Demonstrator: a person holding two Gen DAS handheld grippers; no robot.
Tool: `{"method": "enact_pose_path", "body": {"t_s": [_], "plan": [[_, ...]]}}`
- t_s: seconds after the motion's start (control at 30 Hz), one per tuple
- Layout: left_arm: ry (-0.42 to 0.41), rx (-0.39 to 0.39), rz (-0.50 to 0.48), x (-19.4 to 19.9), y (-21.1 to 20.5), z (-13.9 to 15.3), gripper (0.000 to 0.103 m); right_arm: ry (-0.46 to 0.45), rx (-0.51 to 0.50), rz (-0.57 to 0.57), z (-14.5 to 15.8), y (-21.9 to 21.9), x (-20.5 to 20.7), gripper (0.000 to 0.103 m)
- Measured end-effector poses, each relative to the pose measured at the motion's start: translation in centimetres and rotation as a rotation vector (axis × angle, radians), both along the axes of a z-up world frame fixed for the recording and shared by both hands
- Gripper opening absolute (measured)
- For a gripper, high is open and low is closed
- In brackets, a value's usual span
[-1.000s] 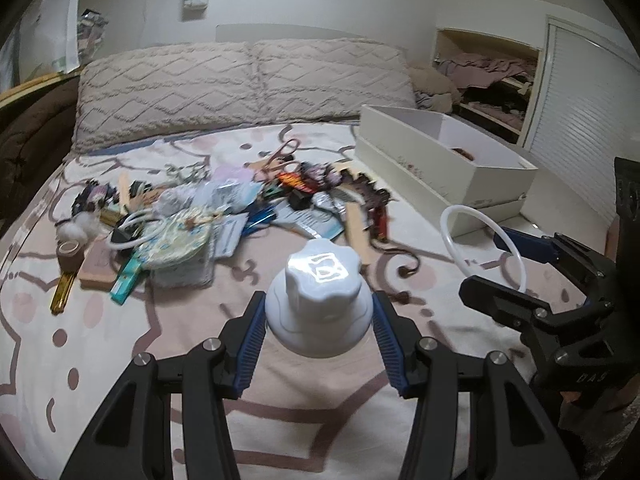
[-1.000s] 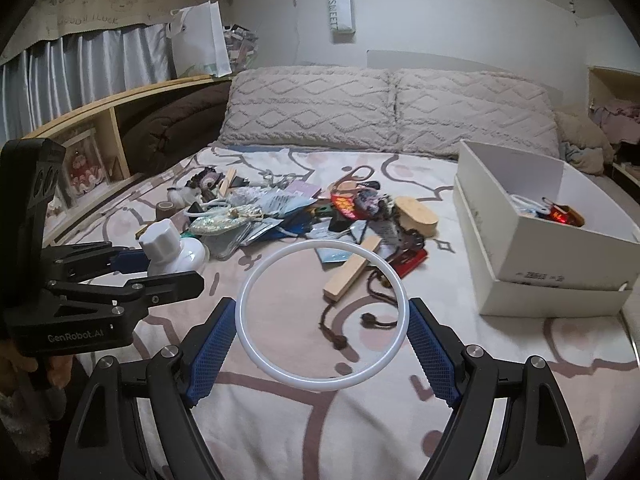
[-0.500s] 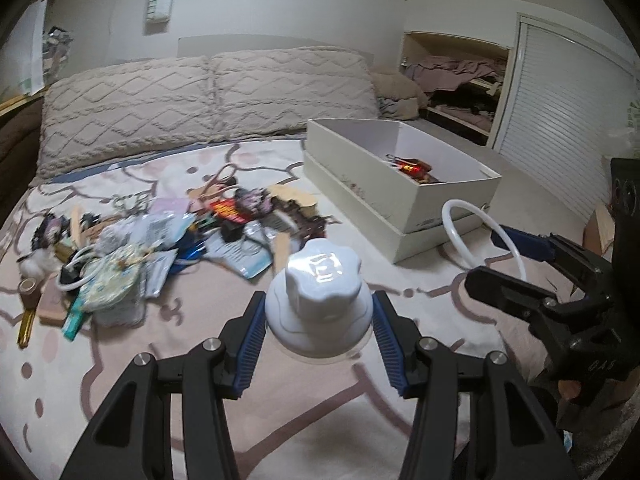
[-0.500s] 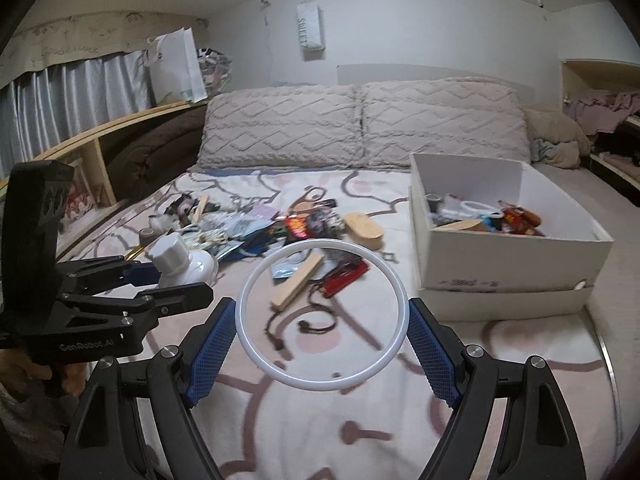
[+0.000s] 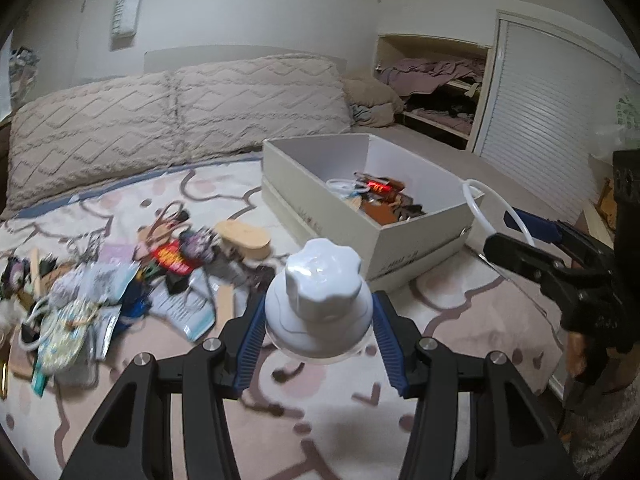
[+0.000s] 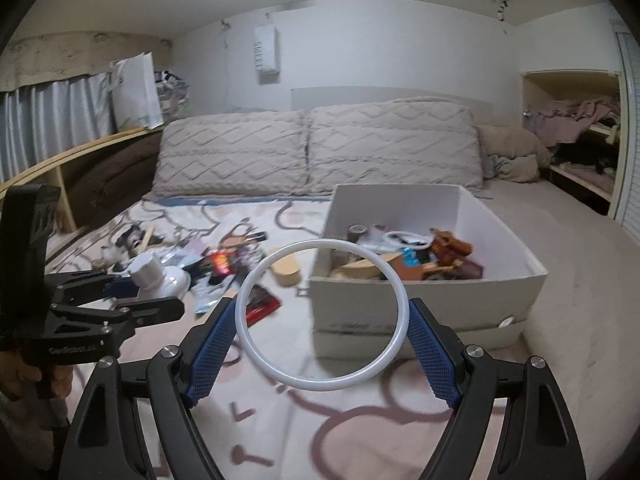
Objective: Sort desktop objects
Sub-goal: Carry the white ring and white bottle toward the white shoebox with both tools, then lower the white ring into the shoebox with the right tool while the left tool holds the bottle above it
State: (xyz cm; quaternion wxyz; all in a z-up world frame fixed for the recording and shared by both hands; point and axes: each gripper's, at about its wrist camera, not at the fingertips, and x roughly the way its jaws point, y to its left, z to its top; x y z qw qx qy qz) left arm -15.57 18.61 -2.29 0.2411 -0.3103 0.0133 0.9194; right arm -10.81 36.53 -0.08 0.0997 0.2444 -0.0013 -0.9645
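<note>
My left gripper is shut on a white knob-topped lid and holds it above the bed; it also shows in the right wrist view. My right gripper is shut on a white ring, held up in front of the white box. The ring also shows at the right of the left wrist view. The box holds several small items. A pile of small desktop objects lies on the bedspread to the left of the box.
Two beige pillows lie at the head of the bed. A wooden shelf runs along the left side. An open closet and a white slatted door are at the right.
Both grippers have swung right toward the white box while holding their objects. The box now sits nearer and more central in both views, with its contents visible.
</note>
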Motion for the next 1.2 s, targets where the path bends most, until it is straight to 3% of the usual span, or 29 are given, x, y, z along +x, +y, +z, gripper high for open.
{"method": "enact_pose_path", "body": {"t_s": [0.2, 0.5, 0.67, 1.2], "plan": [[0.013, 0.006, -0.022, -1.8, 2.1, 0.5, 0.052, 0.01, -0.053, -0.035, 1.7, 3.1, -2.4, 0.084], [0.034, -0.007, -0.061, -3.7, 5.4, 0.9, 0.052, 0.003, -0.004, -0.081, 3.2, 5.3, -7.3, 0.084], [0.024, 0.014, -0.081, -4.7, 6.7, 1.2, 0.052, -0.004, 0.04, -0.117, 2.6, 5.8, -9.8, 0.084], [0.004, 0.064, -0.105, -9.1, 11.5, 3.5, 0.052, -0.205, 0.024, -0.163, -1.6, 8.2, -17.1, 0.084]]}}
